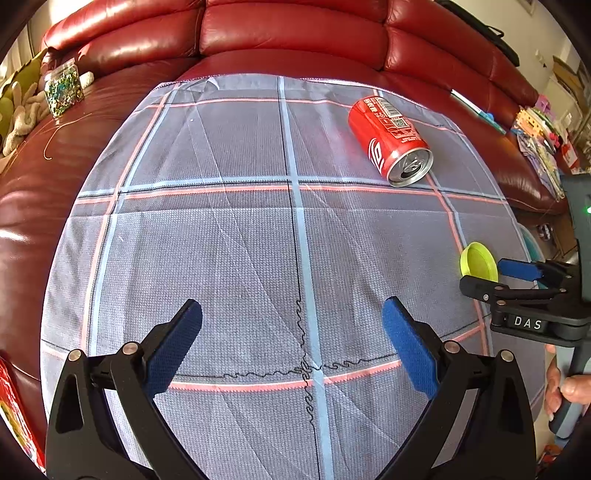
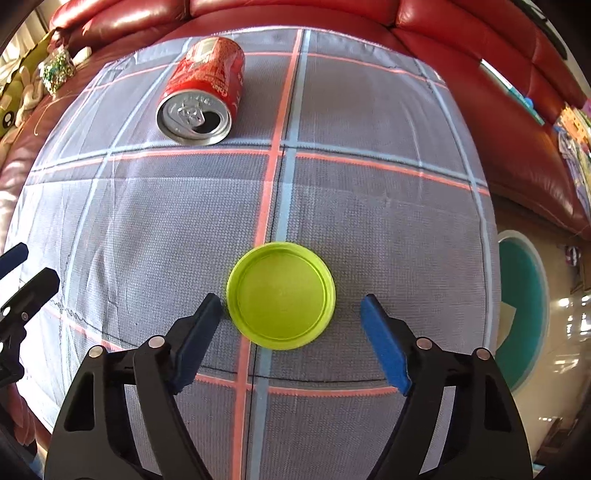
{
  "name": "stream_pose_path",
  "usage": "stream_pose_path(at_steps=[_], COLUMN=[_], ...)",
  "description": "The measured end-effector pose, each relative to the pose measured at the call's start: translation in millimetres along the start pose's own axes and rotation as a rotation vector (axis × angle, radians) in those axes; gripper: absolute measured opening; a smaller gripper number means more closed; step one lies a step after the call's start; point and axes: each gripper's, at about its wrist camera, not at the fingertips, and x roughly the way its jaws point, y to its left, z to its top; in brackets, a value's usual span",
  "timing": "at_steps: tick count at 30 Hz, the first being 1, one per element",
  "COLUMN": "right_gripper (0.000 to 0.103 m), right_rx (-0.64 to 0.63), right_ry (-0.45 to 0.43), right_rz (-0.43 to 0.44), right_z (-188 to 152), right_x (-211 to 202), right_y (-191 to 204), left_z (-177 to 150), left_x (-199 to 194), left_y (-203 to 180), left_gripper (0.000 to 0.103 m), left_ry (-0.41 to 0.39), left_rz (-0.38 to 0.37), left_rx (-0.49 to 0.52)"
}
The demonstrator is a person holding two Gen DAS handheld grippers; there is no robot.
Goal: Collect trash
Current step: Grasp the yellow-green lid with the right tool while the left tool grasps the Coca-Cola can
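Note:
A red soda can (image 1: 389, 138) lies on its side on the grey plaid cloth (image 1: 240, 240), its opened top facing me; it also shows in the right wrist view (image 2: 203, 92). A lime-green plastic lid (image 2: 280, 295) lies rim-up on the cloth (image 2: 388, 221); it shows at the right of the left wrist view (image 1: 478, 264). My right gripper (image 2: 291, 314) is open, its fingertips on either side of the lid's near edge, just above it. My left gripper (image 1: 291, 317) is open and empty over bare cloth, well short of the can.
The cloth covers a red leather sofa (image 1: 295, 33). A jar of beads (image 1: 62, 90) and a plush toy (image 1: 18, 118) lie at the far left. A teal round bin (image 2: 521, 314) stands on the floor at the right. Colourful papers (image 1: 543, 140) lie at the far right.

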Motion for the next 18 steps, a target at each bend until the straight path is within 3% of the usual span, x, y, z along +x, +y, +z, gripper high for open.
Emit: stream_pose_path(at_steps=[2, 3, 11, 18], right_gripper=[0.069, 0.057, 0.056, 0.057], right_rx=[-0.003, -0.01, 0.018, 0.06], right_ry=[-0.008, -0.017, -0.024, -0.078], right_rz=[0.015, 0.015, 0.075, 0.08], right_z=[0, 0, 9, 31], right_x=[0, -2, -11, -31], right_y=[0, 1, -12, -37], left_z=[1, 1, 9, 45], left_x=[1, 1, 2, 10], left_y=[0, 0, -12, -36], left_gripper=[0.094, 0.094, 0.094, 0.094], left_ry=[0.002, 0.003, 0.001, 0.002], left_rz=[0.0, 0.001, -0.004, -0.038], left_rx=[-0.003, -0.003, 0.017, 0.041])
